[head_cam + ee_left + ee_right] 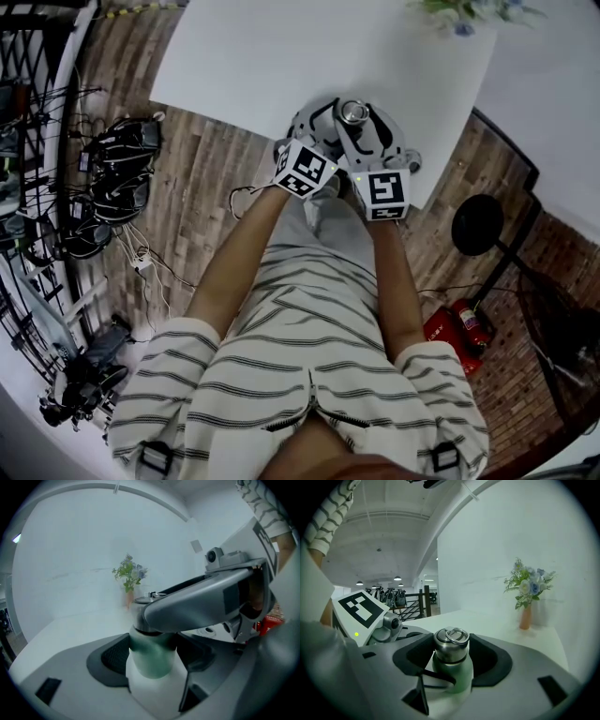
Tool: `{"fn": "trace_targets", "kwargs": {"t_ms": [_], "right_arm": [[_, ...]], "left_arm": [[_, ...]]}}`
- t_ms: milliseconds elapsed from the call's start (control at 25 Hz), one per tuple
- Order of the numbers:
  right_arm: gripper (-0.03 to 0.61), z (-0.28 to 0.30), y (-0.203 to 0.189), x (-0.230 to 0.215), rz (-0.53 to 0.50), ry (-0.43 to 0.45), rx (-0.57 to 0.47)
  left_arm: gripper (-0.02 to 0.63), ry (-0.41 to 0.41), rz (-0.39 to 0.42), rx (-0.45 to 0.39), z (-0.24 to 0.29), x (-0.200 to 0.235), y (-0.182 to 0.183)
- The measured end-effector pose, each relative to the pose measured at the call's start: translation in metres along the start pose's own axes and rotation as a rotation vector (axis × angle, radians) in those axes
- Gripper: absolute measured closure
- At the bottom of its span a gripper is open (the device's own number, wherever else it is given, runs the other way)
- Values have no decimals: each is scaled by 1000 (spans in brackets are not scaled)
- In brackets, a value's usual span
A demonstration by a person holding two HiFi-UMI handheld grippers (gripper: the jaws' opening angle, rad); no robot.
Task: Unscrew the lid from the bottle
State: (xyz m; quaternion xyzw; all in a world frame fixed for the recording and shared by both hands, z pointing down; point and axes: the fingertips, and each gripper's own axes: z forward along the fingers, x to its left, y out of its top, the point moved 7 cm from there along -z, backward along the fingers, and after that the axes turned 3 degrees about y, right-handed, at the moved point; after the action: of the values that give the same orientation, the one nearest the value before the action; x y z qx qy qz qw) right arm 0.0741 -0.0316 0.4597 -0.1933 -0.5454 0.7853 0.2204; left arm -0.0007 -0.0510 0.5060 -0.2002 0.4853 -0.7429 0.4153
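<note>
A bottle with a pale green and white body (151,663) and a steel lid (451,646) with a ring on top stands at the near edge of the white table (281,56). My left gripper (152,654) is shut on the body, a dark pad pressed against each side. My right gripper (452,654) reaches in from the other side, higher up. Its pads sit against both sides of the lid. In the head view the lid (353,112) shows between both grippers. One finger of the right gripper (206,599) hides the lid in the left gripper view.
A small vase of flowers (526,613) stands at the table's far corner. On the brick floor to the left lie cables and dark gear (112,178). To the right are a round black stand base (478,225) and a red object (457,328).
</note>
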Motion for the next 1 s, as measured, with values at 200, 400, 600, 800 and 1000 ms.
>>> {"fn": "trace_targets", "kwargs": {"t_ms": [200,400,600,800,1000], "right_arm": [[333,0,1,-5,-33,90,2],[333,2,2,-12,-97,227,8],[331,5,5,-25,-178,453,3],[331,10,10,-36,-266,673,53],[330,18,14,-45,-297,823,102]], "left_arm": [[302,-2,1,-1,0,2,1],[302,-4,2,-3,-1,3,0],[302,-9,3,-3,0,2,0],[302,-11,7,-4,-1,1,1],[302,-16,6,-4,1,2,1]]}}
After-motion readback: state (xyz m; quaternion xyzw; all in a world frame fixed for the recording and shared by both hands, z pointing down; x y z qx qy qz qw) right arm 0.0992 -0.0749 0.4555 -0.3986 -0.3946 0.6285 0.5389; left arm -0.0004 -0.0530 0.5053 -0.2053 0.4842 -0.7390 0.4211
